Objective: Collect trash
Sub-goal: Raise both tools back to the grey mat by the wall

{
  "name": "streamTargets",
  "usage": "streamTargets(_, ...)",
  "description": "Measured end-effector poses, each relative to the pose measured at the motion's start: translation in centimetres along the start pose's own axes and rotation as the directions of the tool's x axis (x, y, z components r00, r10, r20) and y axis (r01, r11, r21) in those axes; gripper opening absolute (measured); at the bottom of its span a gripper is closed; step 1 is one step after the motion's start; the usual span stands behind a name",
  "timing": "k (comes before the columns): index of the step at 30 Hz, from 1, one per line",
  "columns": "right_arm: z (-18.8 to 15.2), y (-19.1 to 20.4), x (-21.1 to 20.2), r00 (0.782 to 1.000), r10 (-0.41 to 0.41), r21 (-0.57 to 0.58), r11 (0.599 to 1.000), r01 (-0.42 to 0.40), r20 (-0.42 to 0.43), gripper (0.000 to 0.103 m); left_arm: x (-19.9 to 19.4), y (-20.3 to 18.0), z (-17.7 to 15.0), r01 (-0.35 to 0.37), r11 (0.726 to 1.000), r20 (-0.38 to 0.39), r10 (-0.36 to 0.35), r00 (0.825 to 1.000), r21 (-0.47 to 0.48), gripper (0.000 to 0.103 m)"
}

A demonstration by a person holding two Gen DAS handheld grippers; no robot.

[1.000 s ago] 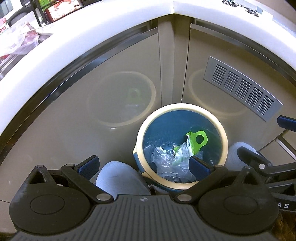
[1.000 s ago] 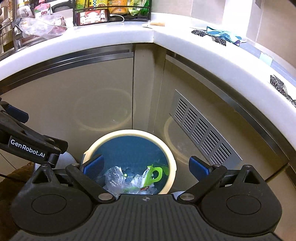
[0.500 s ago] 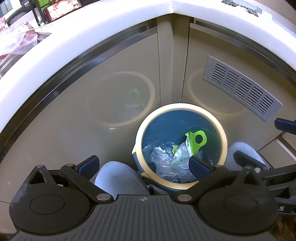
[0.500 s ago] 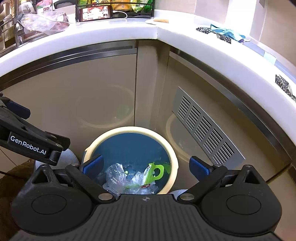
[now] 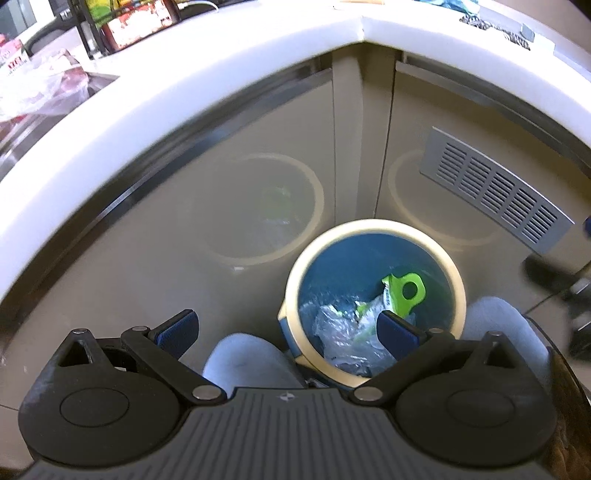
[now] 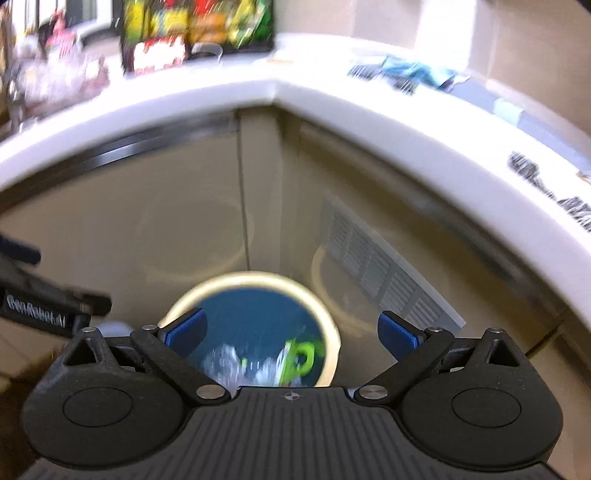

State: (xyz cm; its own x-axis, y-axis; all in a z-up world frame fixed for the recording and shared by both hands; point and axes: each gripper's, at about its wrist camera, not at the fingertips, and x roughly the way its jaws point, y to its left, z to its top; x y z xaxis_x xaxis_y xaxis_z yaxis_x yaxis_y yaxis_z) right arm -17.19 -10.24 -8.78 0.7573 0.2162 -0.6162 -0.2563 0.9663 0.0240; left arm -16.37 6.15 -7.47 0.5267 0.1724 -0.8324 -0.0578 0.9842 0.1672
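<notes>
Nearest the left wrist camera, the left gripper (image 5: 286,330) spreads its blue-padded fingers (image 5: 177,328) wide, holding nothing. Two rounded grey shapes (image 5: 247,358), at 6 and 4 o'clock, sit just beyond, partly hidden by the black linkage. Between them stands a round bin (image 5: 373,232) with a cream rim and blue inside, its near edge covered by the right-hand finger. Inside lie crumpled clear plastic (image 5: 340,328) and a bright green tag with a hole (image 5: 404,291).

The right gripper (image 6: 291,330) also has its fingers wide and empty; its view is motion-blurred. The bin (image 6: 258,280) sits at 6 o'clock, the left gripper's black arm at 9 o'clock.

Behind the bin, glossy beige cabinet doors (image 5: 184,240) meet in a corner and mirror the bin's rim. A slotted grey vent (image 5: 495,192) lies at 2 o'clock. Above curves a white bench (image 5: 147,107) carrying a wire rack of packets (image 6: 195,33) at 11 o'clock and wrappers (image 6: 410,74) at 1 o'clock.
</notes>
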Motion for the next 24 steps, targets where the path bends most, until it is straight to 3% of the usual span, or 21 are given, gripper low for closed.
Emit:
streamTargets(5, 3.4, -2.4, -3.8, 0.983, 0.032, 0.08, 0.996, -0.047, 0.182, 0.099, -1.8, 0.2, 1.4, -0.013, 1.0, 0.072, 0.012, 0.997, 0.014, 0.103)
streamTargets(9, 7.0, -5.6, -5.6, 0.949, -0.041, 0.111, 0.994, 0.006, 0.313, 0.103, -4.1, -0.1, 3.0, -0.005, 0.999, 0.15, 0.0, 0.989, 0.033, 0.103)
streamTargets(11, 9.0, -7.8, -5.4, 0.935, -0.103, 0.153, 0.987, 0.053, 0.338, 0.103, -5.1, -0.3, 3.9, 0.006, 0.999, 0.182, -0.013, 0.983, 0.039, 0.103)
streamTargets(14, 12.2, -11.9, -3.3, 0.927, -0.206, 0.241, 0.961, 0.132, 0.314, 0.103, -6.4, -0.7, 5.1, 0.026, 0.999, 0.212, -0.035, 0.977, 0.043, 0.103)
streamTargets(19, 16.3, -18.4, 2.4, 0.92, -0.339, 0.376, 0.893, 0.249, 0.196, 0.103, -8.1, -1.5, 6.5, 0.041, 0.997, 0.242, -0.055, 0.969, 0.062, 0.103)
streamTargets(24, 19.8, -22.0, 8.7, 0.903, -0.42, 0.403, 0.845, 0.352, 0.092, 0.103, -9.4, -2.0, 7.9, 0.017, 0.996, 0.271, -0.04, 0.962, 0.085, 0.103)
